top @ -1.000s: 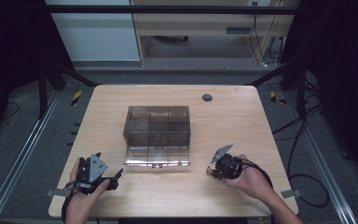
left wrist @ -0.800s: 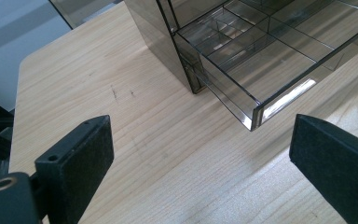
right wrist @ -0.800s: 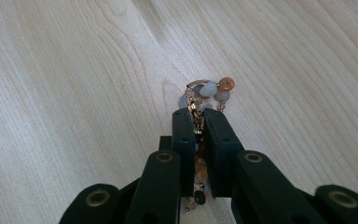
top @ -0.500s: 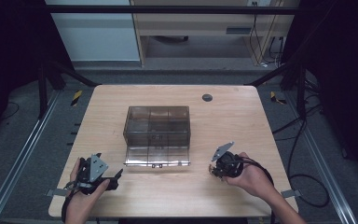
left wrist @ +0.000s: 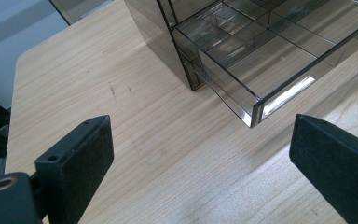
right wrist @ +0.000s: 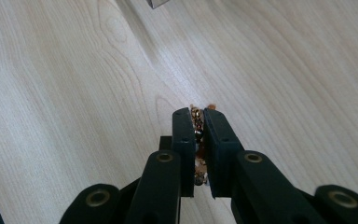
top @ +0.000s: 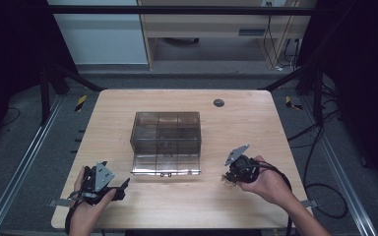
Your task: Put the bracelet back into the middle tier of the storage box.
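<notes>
Near the table's front edge, the right gripper (right wrist: 196, 122) pinches a light, limp beaded string (right wrist: 197, 125) mid-length, while the left gripper (left wrist: 200, 154) gapes empty.

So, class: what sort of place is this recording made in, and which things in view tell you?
Probably a lab or workshop recording station: a light wooden table inside a dark metal frame, loose black cables on grey flooring, and hand-held grippers beside a smoky clear plastic compartment box.

The left claw (left wrist: 200, 154) stands wide open, its two black jaws far apart above the pale wooden worktop (left wrist: 121, 116). Beyond them sits a clear smoky plastic box (left wrist: 242, 51) with inner dividers.
</notes>
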`<state>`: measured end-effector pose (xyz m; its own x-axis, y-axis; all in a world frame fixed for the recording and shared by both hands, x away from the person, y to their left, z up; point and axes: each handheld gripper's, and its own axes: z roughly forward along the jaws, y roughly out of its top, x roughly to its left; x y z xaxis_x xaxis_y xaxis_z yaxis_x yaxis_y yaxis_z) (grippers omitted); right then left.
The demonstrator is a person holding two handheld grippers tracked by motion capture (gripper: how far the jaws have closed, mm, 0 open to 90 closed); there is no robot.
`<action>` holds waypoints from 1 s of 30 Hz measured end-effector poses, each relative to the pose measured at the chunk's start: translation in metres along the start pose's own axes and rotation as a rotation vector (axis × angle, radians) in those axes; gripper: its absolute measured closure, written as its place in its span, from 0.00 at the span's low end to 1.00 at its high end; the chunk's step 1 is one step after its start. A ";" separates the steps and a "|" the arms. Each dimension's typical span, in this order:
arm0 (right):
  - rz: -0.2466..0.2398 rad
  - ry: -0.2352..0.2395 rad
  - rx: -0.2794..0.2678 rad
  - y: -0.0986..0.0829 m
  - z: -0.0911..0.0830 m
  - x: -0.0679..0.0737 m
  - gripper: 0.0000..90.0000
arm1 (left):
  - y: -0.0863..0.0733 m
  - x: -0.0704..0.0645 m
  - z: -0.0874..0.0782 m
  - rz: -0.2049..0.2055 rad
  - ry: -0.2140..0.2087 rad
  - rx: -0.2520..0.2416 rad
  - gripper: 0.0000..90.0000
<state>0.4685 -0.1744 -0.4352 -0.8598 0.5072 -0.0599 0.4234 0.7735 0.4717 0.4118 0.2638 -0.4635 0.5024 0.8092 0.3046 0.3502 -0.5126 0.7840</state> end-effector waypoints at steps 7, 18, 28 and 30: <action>-0.010 -0.015 -0.008 0.008 -0.011 -0.002 0.93 | 0.000 0.000 0.000 0.000 -0.001 0.000 0.07; -0.037 -0.036 -0.018 0.025 -0.025 -0.004 0.93 | 0.000 -0.001 0.001 0.000 -0.002 0.001 0.07; -0.056 -0.045 -0.048 0.048 -0.036 -0.007 0.93 | 0.000 -0.001 0.001 0.007 -0.012 0.005 0.07; -0.061 -0.048 -0.058 0.054 -0.038 -0.008 0.93 | 0.000 0.000 0.002 0.013 -0.011 -0.008 0.07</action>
<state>0.4872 -0.1510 -0.3755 -0.8682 0.4786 -0.1310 0.3524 0.7805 0.5163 0.4132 0.2629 -0.4648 0.5160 0.7989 0.3091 0.3373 -0.5212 0.7839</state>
